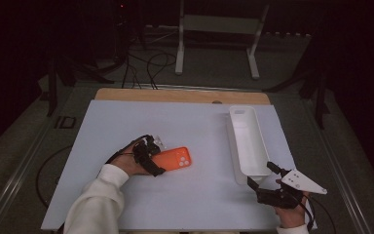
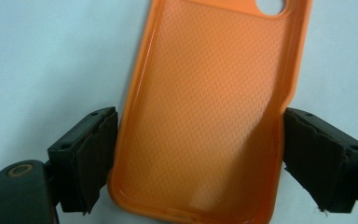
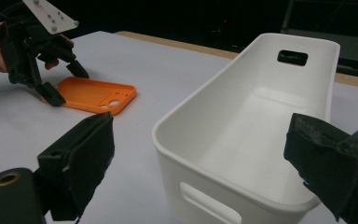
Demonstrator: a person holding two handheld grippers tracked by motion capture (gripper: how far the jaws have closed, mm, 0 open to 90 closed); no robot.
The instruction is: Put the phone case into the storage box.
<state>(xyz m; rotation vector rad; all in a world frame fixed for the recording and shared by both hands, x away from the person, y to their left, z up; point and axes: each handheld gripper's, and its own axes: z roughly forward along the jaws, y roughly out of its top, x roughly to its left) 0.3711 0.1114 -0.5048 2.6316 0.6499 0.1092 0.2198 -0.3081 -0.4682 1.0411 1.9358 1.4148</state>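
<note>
Lying flat — orange phone case (image 2: 205,116), hollow side up

White bin (image 1: 247,141) — long, narrow, open-topped — stands lengthwise along the right edge of the white table sheet (image 1: 126,122), handle slot at each end. Wooden tabletop strip (image 1: 180,95) shows along the far edge. Beyond it — white frame legs (image 1: 180,44), dark cables (image 1: 148,66) on the floor.

The left gripper (image 1: 152,157) sits at mid-table, held low by the left hand (image 1: 129,161) in a white sleeve (image 1: 97,202), jaws spread wide. The right gripper (image 1: 262,179) hovers near the front right corner, jaws wide apart, pointing toward the far edge.
</note>
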